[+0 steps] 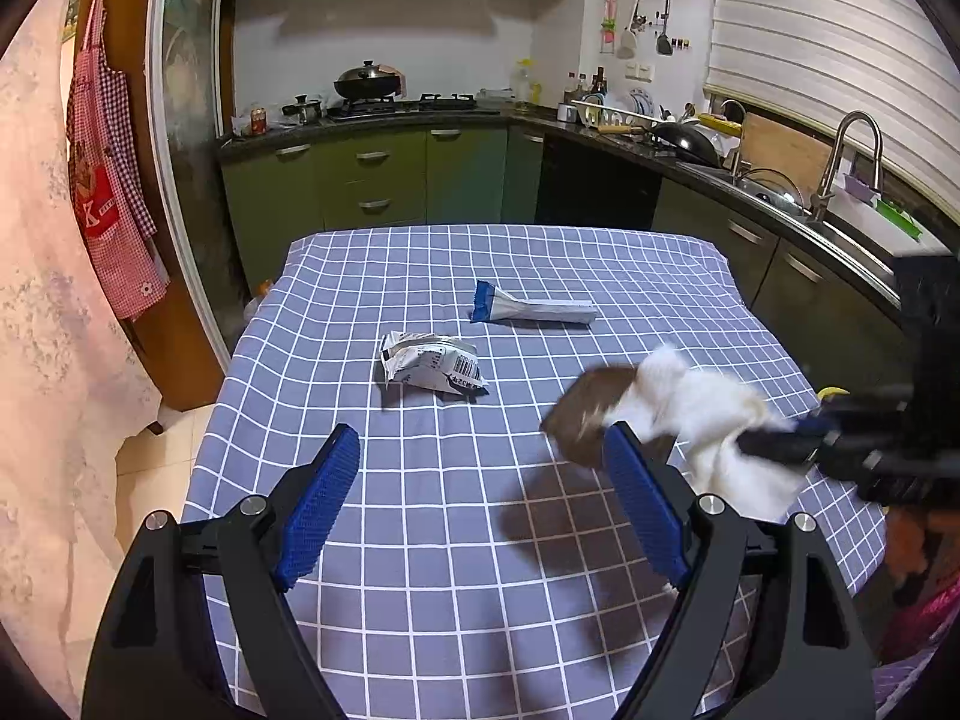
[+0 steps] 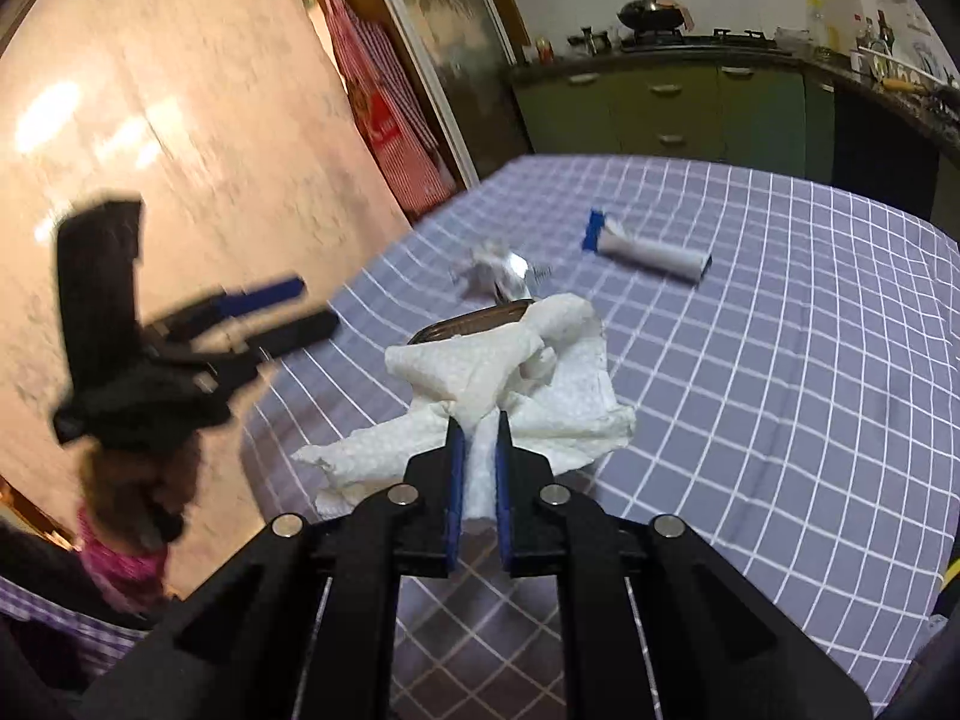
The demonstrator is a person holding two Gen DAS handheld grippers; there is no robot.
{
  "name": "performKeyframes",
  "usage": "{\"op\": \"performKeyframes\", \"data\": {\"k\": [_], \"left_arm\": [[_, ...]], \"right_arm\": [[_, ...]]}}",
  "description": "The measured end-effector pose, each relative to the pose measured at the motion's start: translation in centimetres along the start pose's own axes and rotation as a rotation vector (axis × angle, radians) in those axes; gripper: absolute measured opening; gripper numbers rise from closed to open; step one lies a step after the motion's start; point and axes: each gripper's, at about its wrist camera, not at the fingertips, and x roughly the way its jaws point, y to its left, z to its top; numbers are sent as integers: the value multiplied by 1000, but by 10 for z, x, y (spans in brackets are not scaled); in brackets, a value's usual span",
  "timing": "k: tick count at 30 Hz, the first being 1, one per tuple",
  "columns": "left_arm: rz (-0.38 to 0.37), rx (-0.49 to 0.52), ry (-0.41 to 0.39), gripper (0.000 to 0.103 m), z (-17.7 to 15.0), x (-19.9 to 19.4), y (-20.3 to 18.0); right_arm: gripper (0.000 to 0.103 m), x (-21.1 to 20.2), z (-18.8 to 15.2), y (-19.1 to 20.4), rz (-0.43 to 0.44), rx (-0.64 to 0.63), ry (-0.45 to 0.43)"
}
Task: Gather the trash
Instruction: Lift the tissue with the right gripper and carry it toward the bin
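Observation:
A crumpled white paper towel (image 2: 540, 384) hangs above the checked tablecloth (image 2: 780, 360), pinched between the blue pads of my right gripper (image 2: 478, 423), which is shut on it. A flat brown piece (image 2: 474, 324) shows behind the towel's far edge. In the left wrist view the towel (image 1: 702, 414) and the brown piece (image 1: 591, 414) are blurred at the right, with the right gripper (image 1: 774, 447) behind them. My left gripper (image 1: 483, 438) stands open over the cloth with nothing between its fingers. A crumpled silver wrapper (image 1: 429, 366) and a rolled white-and-blue wrapper (image 1: 534, 310) lie farther back.
The table (image 1: 420, 540) stands in a kitchen with green cabinets (image 1: 372, 180) behind and a counter with a sink (image 1: 840, 168) at the right. A red checked apron (image 1: 108, 180) hangs by the door at the left. A hand (image 2: 138, 480) holds the left gripper (image 2: 315, 304).

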Motion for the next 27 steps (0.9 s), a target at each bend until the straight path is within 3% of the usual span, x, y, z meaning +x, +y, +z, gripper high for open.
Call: {"op": "performKeyframes", "data": {"k": [2, 4, 5, 6, 7, 9, 11, 12, 13, 15, 22, 27], "left_arm": [[0, 1, -1, 82, 0, 0, 0], [0, 0, 0, 82, 0, 0, 0], [0, 0, 2, 82, 0, 0, 0], [0, 0, 3, 82, -1, 0, -1], [-1, 0, 4, 82, -1, 0, -1], [-4, 3, 10, 82, -3, 1, -3], [-4, 8, 17, 82, -4, 3, -4], [-7, 9, 19, 82, -5, 3, -6], [-10, 10, 20, 82, -5, 4, -6], [-15, 16, 24, 82, -5, 6, -8], [-41, 41, 37, 82, -5, 13, -17], [-61, 56, 52, 82, -6, 19, -26]], "right_arm": [[9, -7, 5, -1, -20, -1, -15], [9, -11, 7, -3, 38, 4, -2], [10, -11, 7, -3, -18, -4, -5], [11, -10, 7, -1, -129, -35, -8], [11, -8, 6, -3, -163, -44, 0], [10, -7, 4, -13, -51, 10, 25], [11, -8, 3, -11, -193, -22, 8], [11, -9, 2, -15, -188, -7, 7], [11, -11, 2, -21, -122, 24, 11], [11, -17, 1, -26, -113, 36, 2], [11, -59, -9, -48, -195, 87, -71], [11, -111, -28, -72, -298, 168, -143]]}}
